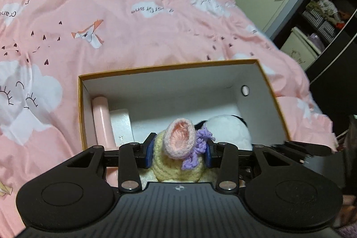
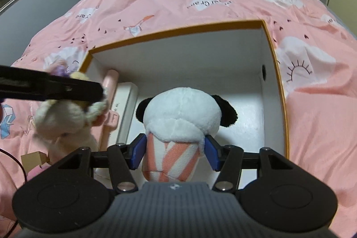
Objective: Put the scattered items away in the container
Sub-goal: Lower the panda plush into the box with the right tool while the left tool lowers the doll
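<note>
Behind panda plush (image 2: 181,113), box (image 2: 178,29) floor

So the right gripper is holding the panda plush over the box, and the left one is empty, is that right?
Not quite. In the left wrist view the left gripper is not empty: it is shut on a crocheted yellow doll. The right gripper does hold the panda plush over the box.
</note>
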Motion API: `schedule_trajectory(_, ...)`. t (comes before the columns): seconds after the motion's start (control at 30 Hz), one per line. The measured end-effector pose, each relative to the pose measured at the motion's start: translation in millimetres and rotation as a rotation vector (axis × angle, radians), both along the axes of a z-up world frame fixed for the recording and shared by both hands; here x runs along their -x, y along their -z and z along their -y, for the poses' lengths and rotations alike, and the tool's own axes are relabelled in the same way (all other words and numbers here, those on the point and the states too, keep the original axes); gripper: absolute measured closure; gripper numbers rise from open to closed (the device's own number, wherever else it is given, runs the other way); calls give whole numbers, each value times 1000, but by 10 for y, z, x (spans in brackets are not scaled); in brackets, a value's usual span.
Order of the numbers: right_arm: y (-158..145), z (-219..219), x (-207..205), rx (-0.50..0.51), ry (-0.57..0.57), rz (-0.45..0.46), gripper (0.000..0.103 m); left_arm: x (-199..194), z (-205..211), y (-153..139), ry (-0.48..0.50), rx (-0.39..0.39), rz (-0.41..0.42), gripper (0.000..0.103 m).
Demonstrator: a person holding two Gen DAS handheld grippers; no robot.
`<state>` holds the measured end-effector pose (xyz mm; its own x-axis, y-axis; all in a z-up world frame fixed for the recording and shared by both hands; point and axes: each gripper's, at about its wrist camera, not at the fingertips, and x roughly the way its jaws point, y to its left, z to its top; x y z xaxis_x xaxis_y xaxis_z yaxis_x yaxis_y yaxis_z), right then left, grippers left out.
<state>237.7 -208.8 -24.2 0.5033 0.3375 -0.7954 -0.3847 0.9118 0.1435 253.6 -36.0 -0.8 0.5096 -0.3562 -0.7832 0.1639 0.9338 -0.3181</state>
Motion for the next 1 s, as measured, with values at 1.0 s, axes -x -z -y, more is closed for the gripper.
schedule_trajectory(1.0, 251, -137, -89, 60, -73, -60, 40, -130, -102, 451, -5, 4, -99, 40)
